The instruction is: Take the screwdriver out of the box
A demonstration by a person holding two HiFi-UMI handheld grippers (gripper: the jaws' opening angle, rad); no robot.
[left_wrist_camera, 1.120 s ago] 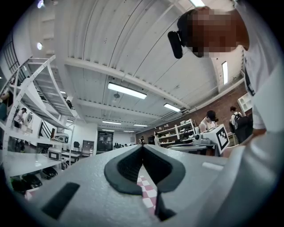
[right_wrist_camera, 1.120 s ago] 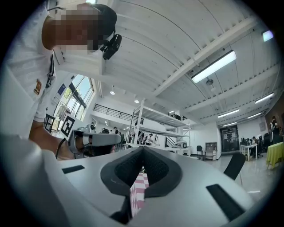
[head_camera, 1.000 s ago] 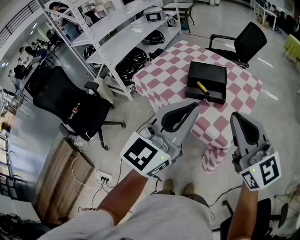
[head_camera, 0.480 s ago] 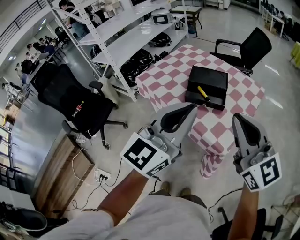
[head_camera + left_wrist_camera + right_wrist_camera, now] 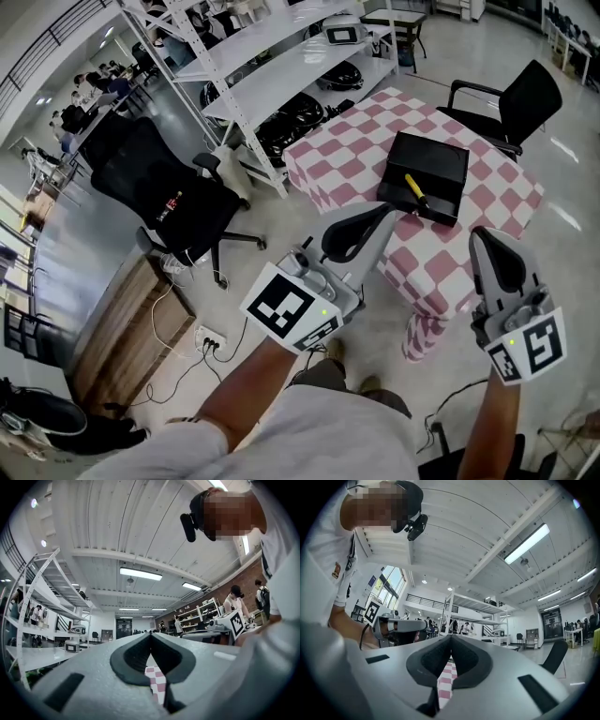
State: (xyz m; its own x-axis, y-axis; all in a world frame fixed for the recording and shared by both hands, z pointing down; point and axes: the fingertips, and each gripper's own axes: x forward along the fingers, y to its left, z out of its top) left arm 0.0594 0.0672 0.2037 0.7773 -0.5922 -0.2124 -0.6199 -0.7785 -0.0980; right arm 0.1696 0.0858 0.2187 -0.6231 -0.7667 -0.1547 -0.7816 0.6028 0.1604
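screwdriver (image 5: pixel 413 187) apparently lies in black box (image 5: pixel 438 150); approach stage. left gripper (image 5: pixel 390 210), right gripper (image 5: pixel 477 234) closed, empty; next: reach, open jaws.

I note the head view has shifted over the last second. The checkered surface (image 5: pixel 337 164) and the black box (image 5: pixel 431 159) on it now sit a little lower and further right in frame, the box slightly larger. The white rack (image 5: pixel 286 80) and black office chair (image 5: pixel 159 187) have slid right too. More of the wooden cabinet (image 5: pixel 131 328) shows. One shoe (image 5: pixel 336 351) has stepped ahead of the other.
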